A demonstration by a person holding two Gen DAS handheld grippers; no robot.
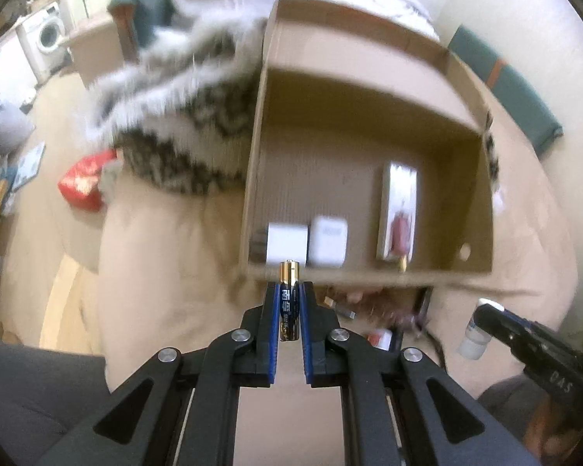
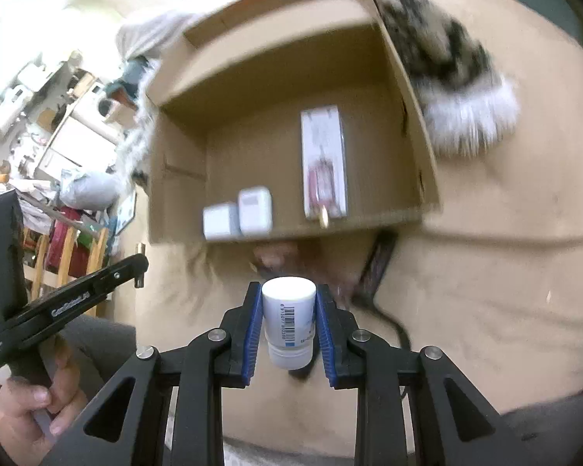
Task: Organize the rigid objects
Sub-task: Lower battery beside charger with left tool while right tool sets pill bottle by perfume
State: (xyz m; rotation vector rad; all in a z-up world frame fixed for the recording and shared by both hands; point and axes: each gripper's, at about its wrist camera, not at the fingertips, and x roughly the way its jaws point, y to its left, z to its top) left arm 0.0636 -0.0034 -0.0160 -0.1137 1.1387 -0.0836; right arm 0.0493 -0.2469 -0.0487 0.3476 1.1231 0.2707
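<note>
Left gripper (image 1: 289, 291) clamped on upright AA battery (image 1: 289, 299), right gripper (image 2: 288, 310) on white bottle (image 2: 289, 322), cardboard box (image 1: 369, 275) just ahead of both.

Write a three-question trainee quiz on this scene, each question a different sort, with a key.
1. True or false: the left tool is shut on a battery.
2. What does the right tool hold? A) a white bottle B) a red bag C) a phone
3. Fill in: two white cubes and a tall flat pack lie inside the cardboard ____.

Key: 1 true; 2 A, the white bottle; 3 box.
</note>
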